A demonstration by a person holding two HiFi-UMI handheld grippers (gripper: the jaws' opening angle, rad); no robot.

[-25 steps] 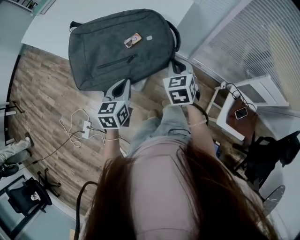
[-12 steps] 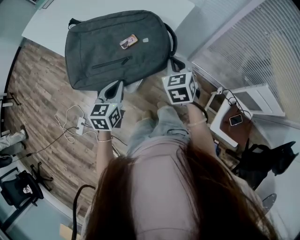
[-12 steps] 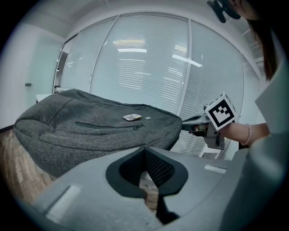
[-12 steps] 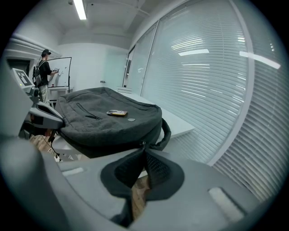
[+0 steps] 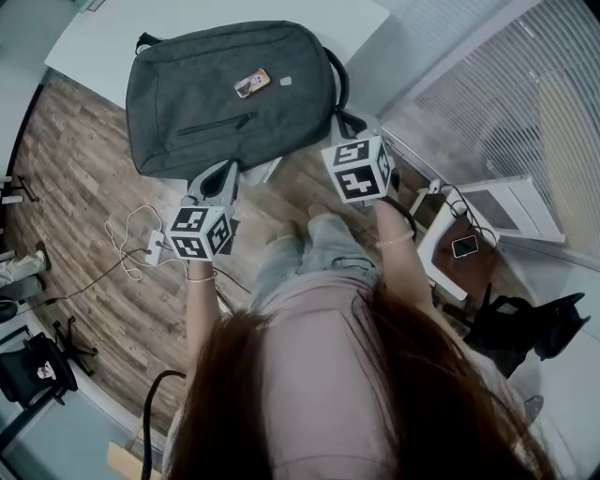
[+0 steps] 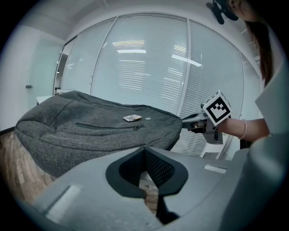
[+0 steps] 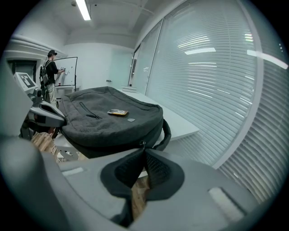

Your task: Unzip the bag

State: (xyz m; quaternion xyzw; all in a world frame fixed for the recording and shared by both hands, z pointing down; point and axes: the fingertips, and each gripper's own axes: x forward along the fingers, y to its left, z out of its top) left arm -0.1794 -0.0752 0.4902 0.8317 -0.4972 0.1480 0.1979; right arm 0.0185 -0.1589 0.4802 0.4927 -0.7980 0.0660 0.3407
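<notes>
Grey backpack lies flat at near edge of white table. Left gripper and right gripper: jaws pressed together, nothing between, short of bag. Risk: unanchored bag slides off edge when zip pull tugged; small pull slips from pads.

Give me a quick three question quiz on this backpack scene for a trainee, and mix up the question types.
1. True or false: the backpack lies on the white table.
2. The backpack's front pocket zipper is: A) closed, B) half open, C) fully open.
3. Fill in: the left gripper has its jaws ____, with nothing between them.
Key: 1 true; 2 A; 3 together.
</notes>
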